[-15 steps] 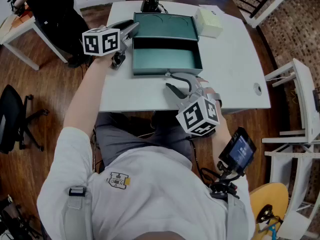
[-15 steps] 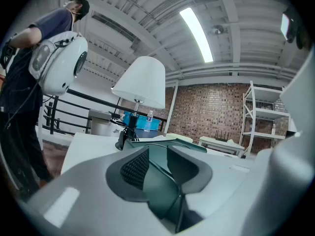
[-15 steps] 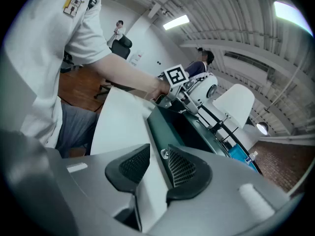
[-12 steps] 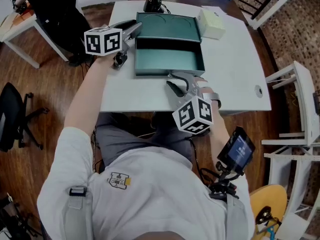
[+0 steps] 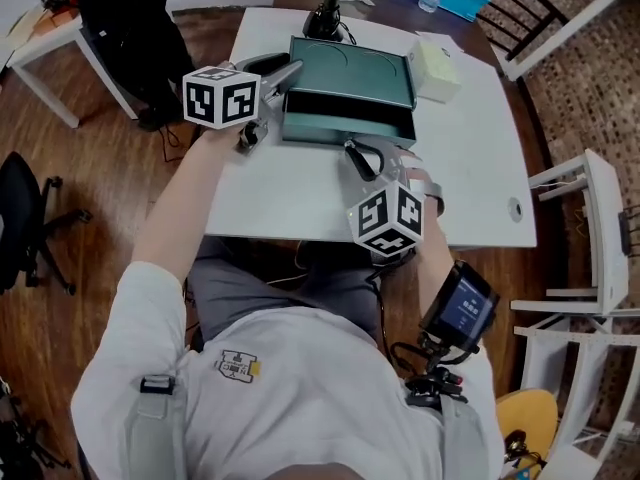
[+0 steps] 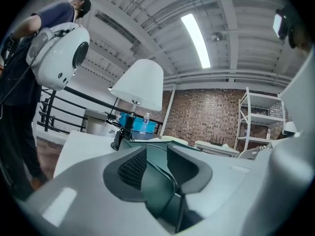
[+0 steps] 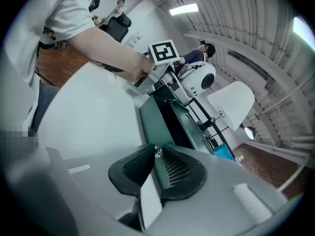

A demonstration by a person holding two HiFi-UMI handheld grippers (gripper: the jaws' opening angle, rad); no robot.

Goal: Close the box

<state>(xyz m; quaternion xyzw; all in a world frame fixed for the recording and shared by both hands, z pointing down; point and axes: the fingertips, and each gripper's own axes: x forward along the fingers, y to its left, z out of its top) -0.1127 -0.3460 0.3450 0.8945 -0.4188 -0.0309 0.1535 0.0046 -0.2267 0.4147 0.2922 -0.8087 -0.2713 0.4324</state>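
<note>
Squarely on the white surface [image 5: 300, 193] sits the green box [image 5: 350, 73], its lid raised partway at the far side. The left claw [image 6: 156, 154] is spread wide at the lid's left edge, with green lid showing between its jaws, unpinched. The right claw [image 7: 156, 156], at the box's front wall, is nearly closed, nipping a small metal clasp [image 7: 157, 152].

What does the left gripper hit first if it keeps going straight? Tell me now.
Most likely the open lid of the green box. The left gripper has its jaws apart at the lid's left edge, so it would press into the lid well before the lamp behind. Depth is unclear.
</note>
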